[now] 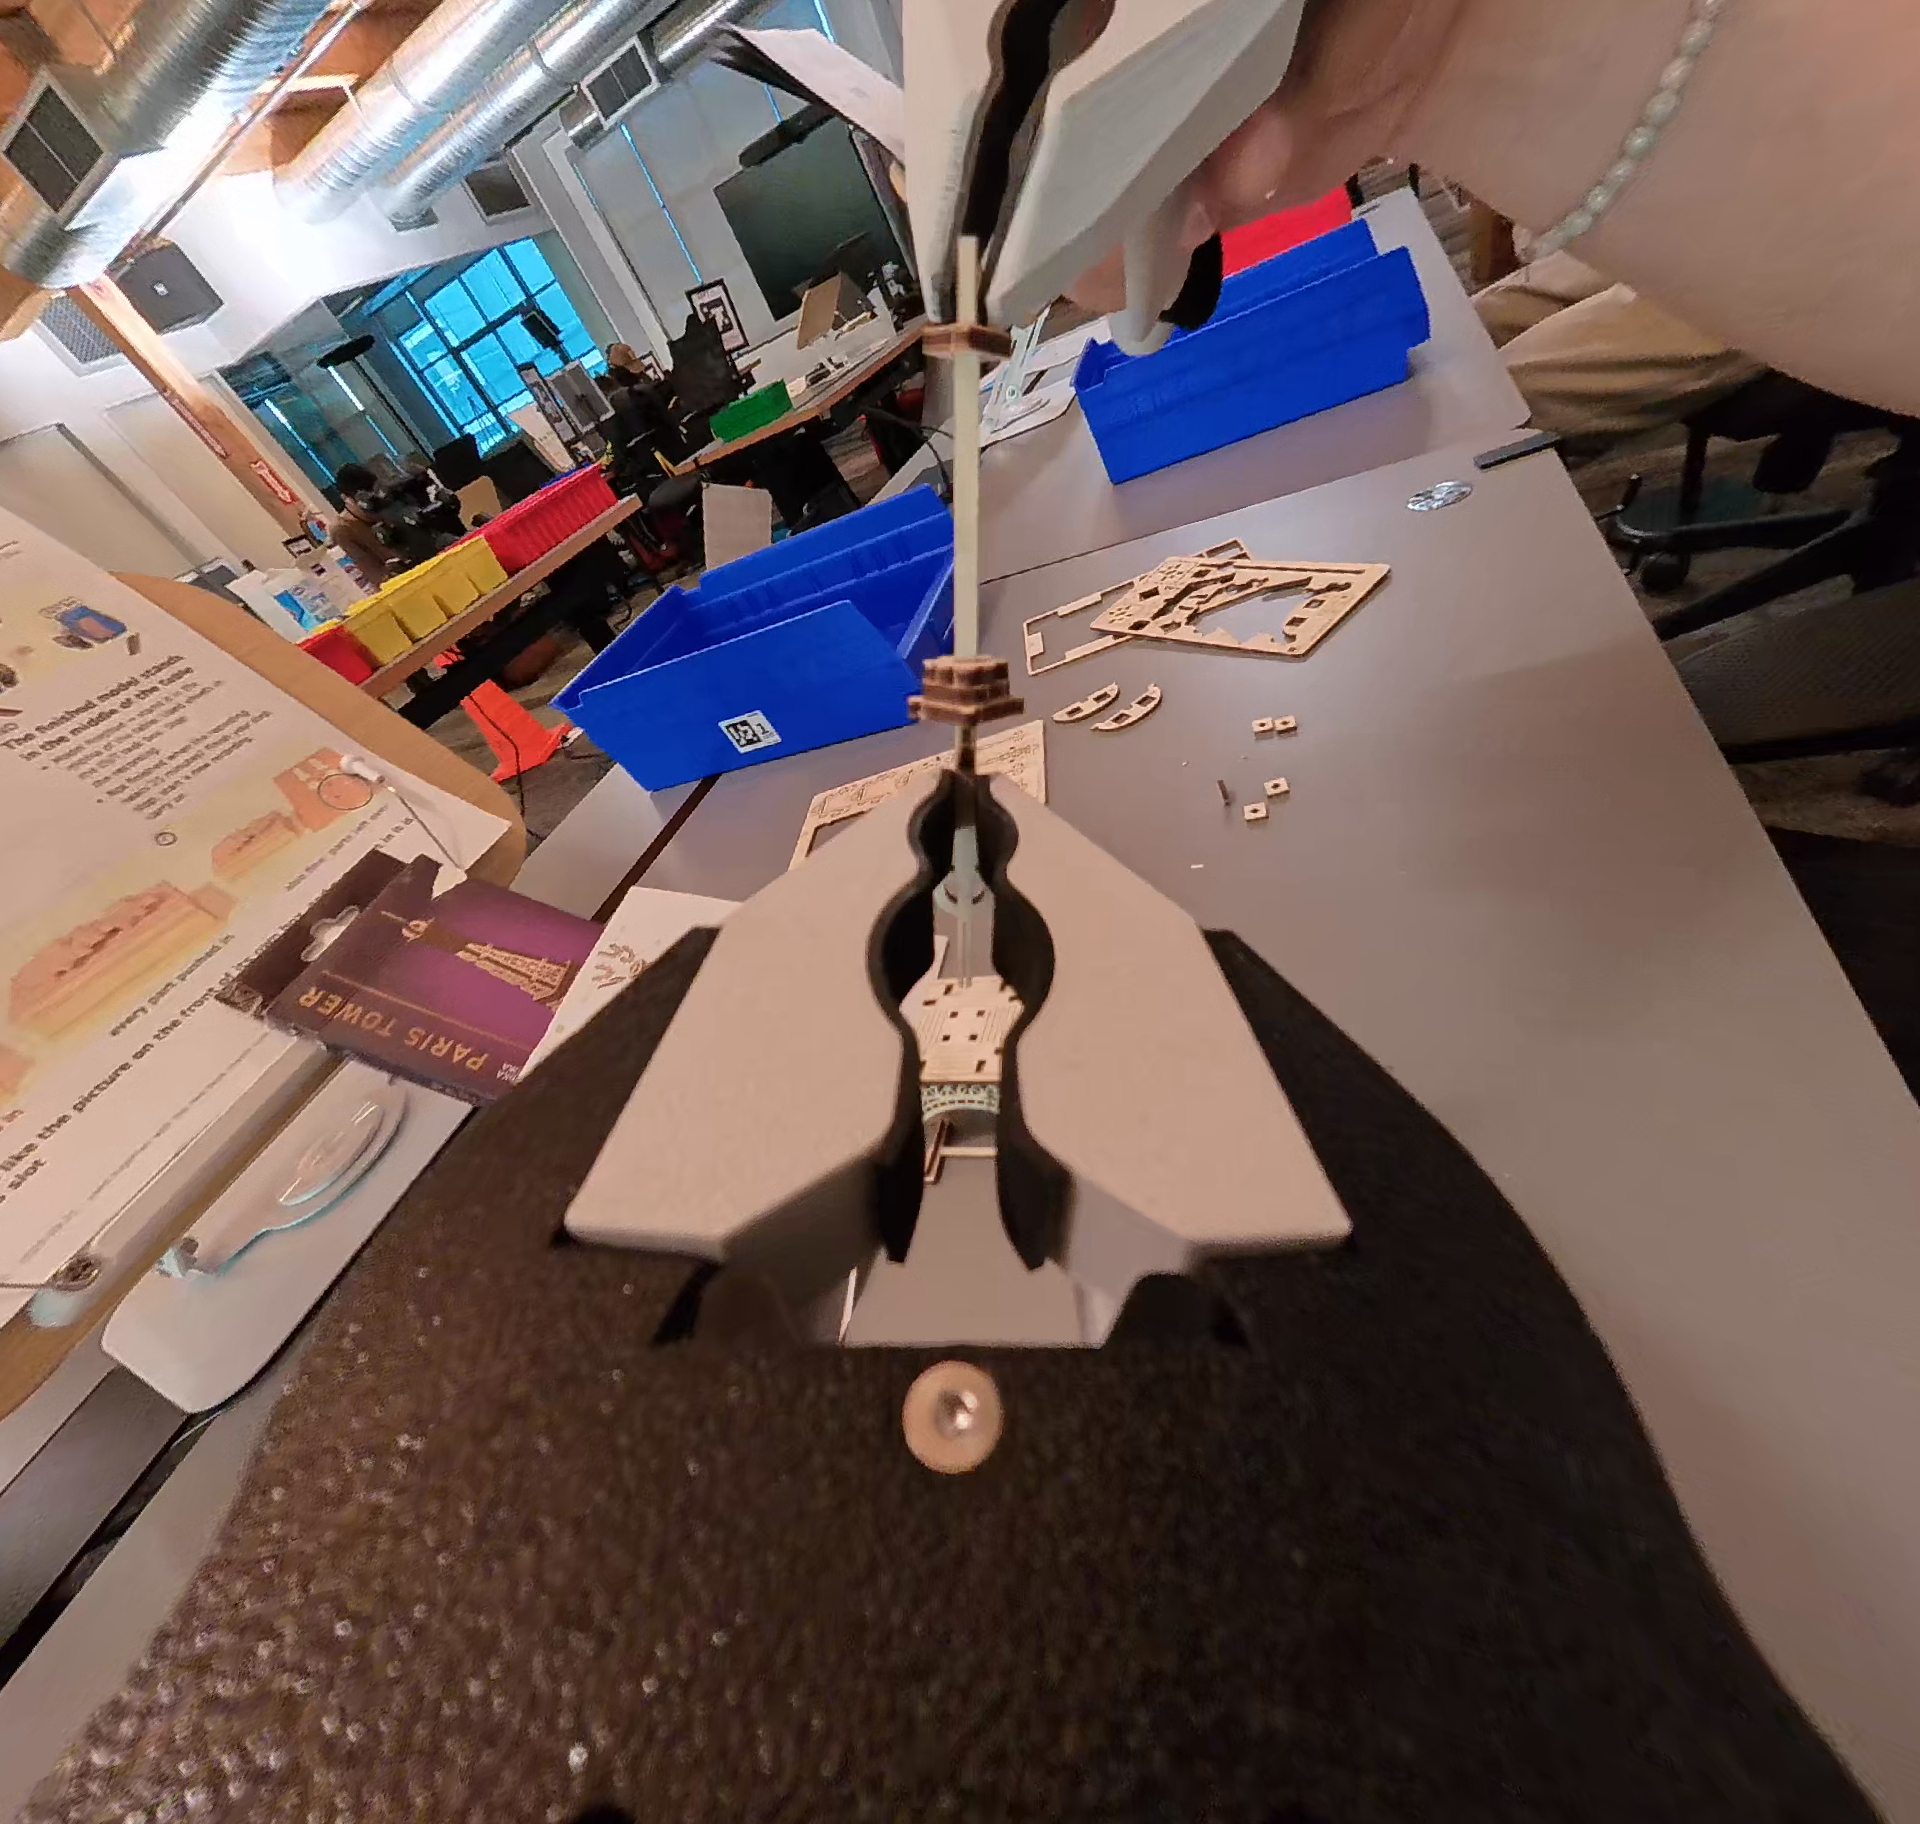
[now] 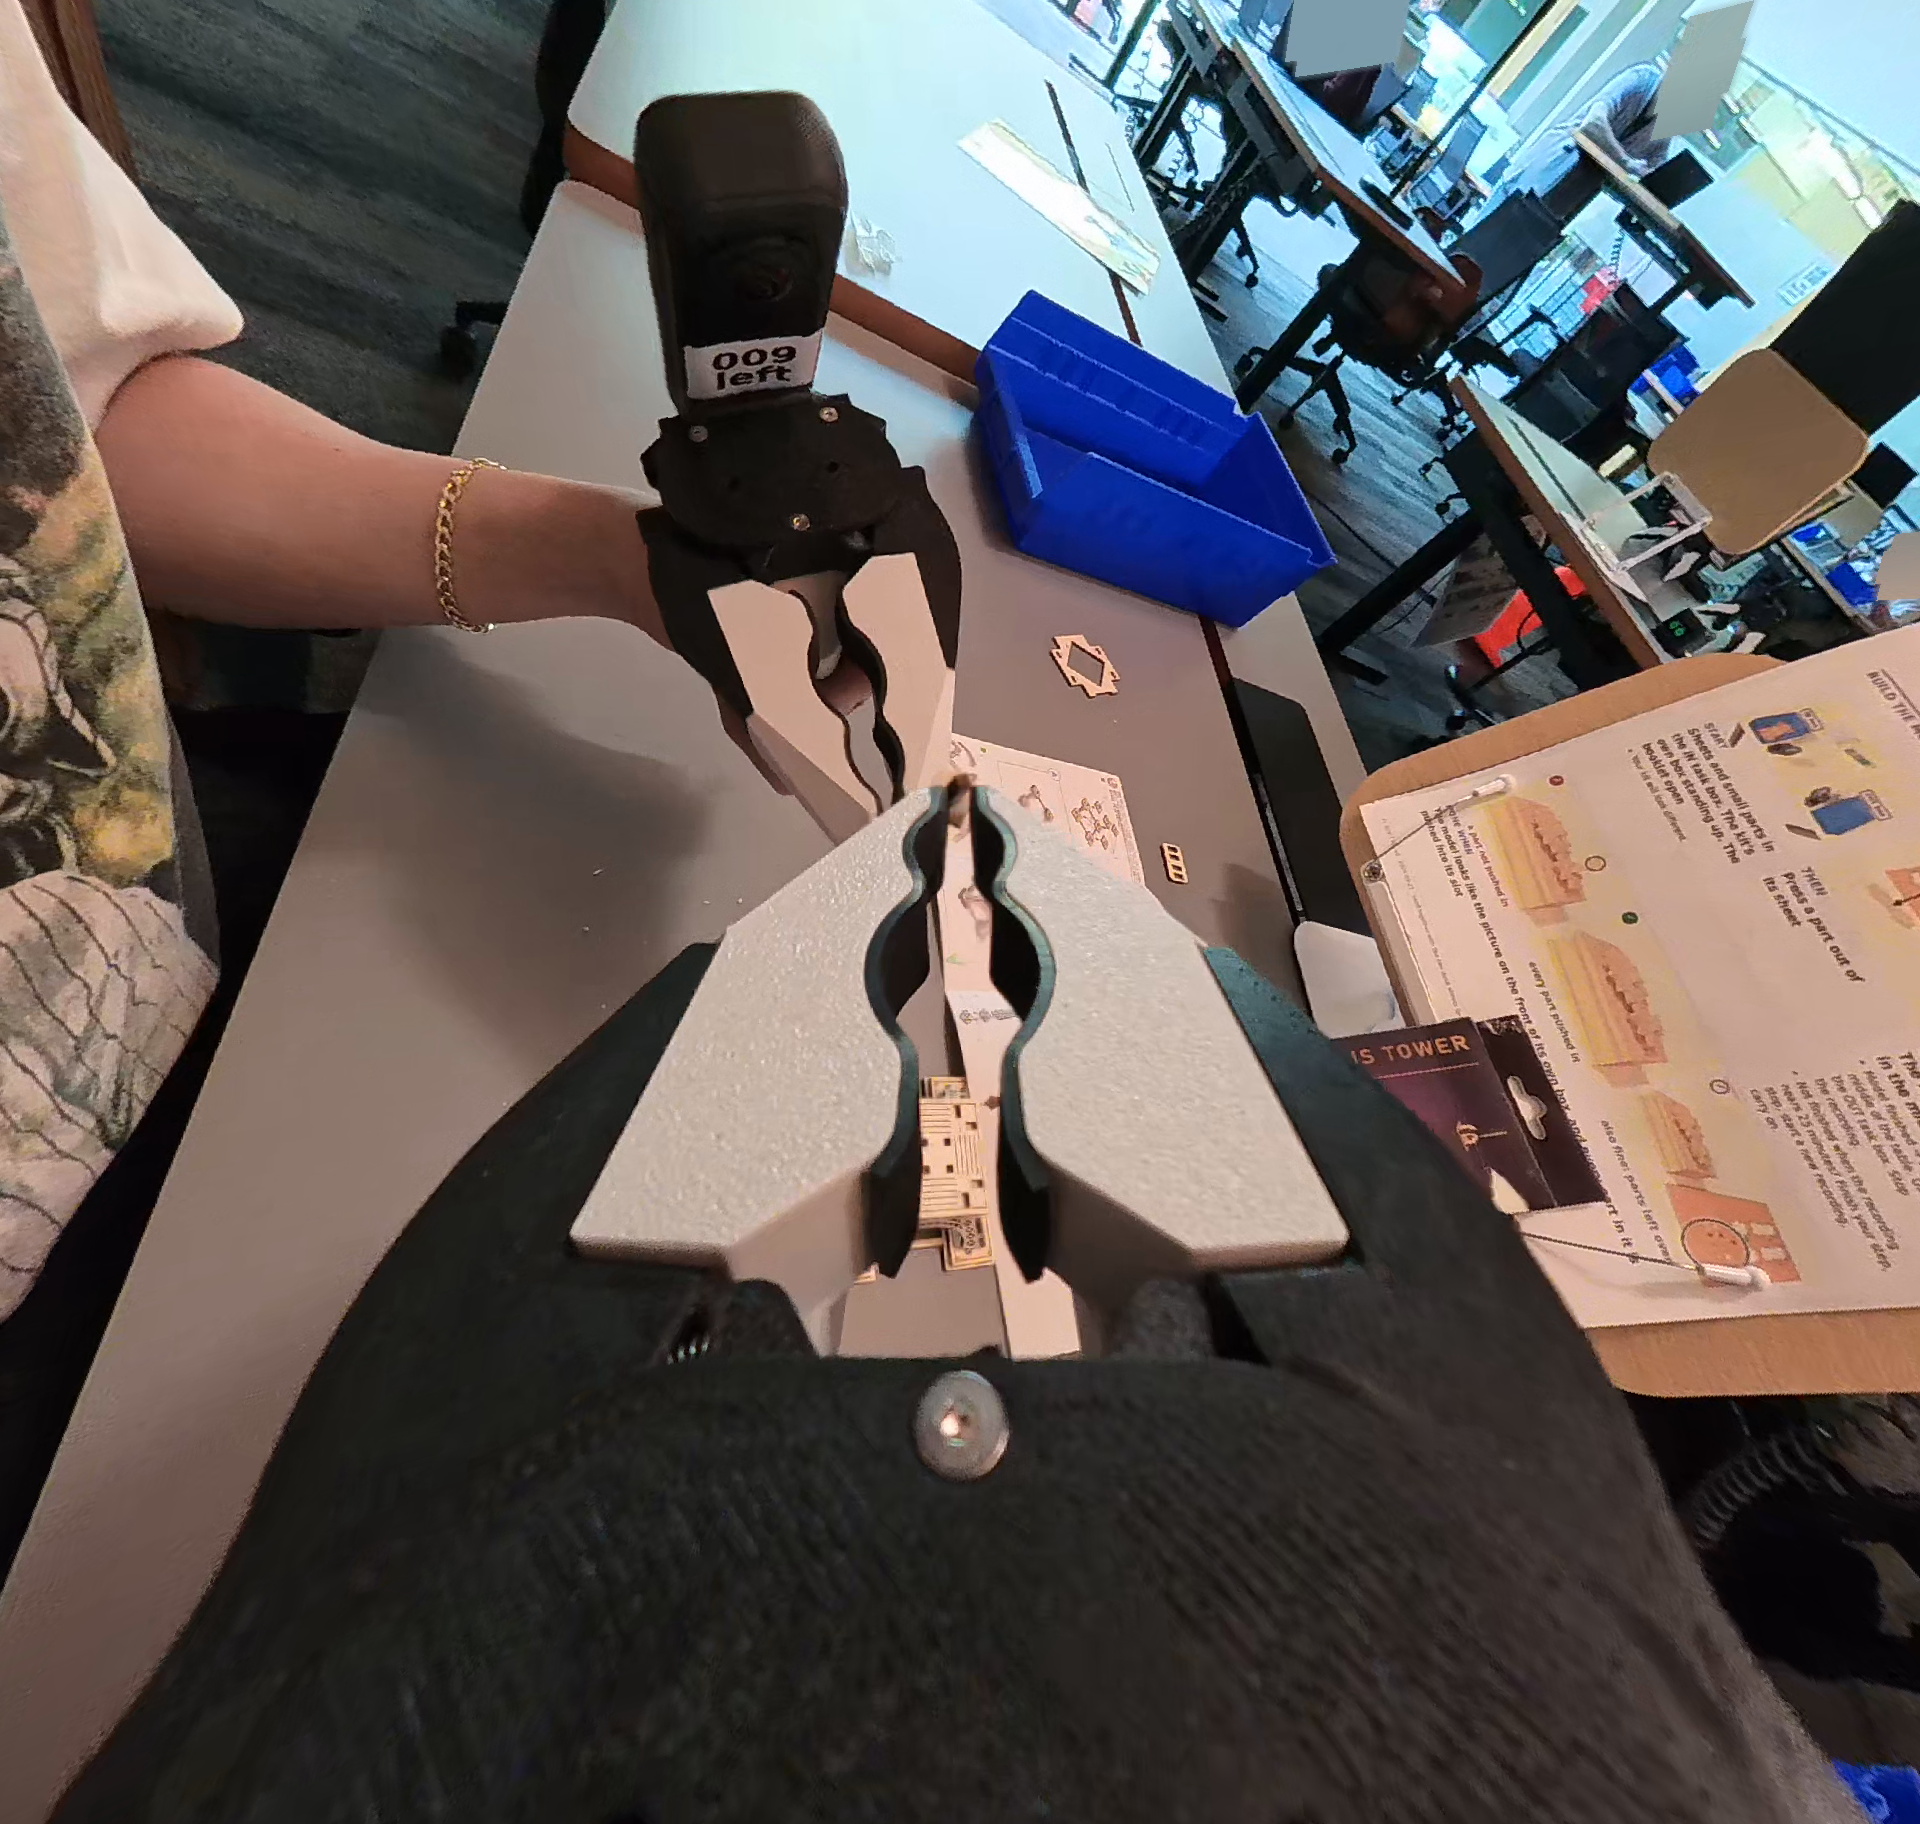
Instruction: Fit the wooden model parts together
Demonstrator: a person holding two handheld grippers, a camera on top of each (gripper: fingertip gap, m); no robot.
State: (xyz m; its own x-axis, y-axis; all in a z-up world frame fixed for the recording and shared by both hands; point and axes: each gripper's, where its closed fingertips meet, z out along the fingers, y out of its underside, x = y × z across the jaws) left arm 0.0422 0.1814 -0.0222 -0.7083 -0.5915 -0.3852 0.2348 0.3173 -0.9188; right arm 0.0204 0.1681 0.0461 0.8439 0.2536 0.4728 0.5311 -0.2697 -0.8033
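A thin wooden spire strip (image 1: 968,527) stands almost upright above the grey table (image 1: 1455,943). It carries a stacked wooden collar (image 1: 964,691) low down and a smaller collar (image 1: 966,338) near the top. My left gripper (image 1: 961,785) is shut on the strip's lower end. My right gripper (image 1: 966,262) comes down from above and is shut on its upper end. In the right wrist view only the strip's end (image 2: 958,787) shows at my right gripper's tips (image 2: 958,802), and the left gripper (image 2: 878,798) meets it tip to tip. The rest of the strip is hidden there.
Blue bins (image 1: 769,652) (image 1: 1247,372) (image 2: 1143,465) stand on the table. Punched wooden sheets (image 1: 1205,600) and small loose parts (image 1: 1273,725) lie to the right. A diamond-shaped part (image 2: 1084,666) lies near a bin. A purple package card (image 1: 436,974) and an instruction board (image 2: 1662,943) sit at the side. About 8 cm separates my left fingertips from my right. The left tips stand about 30 cm off the purple package card (image 1: 436,974).
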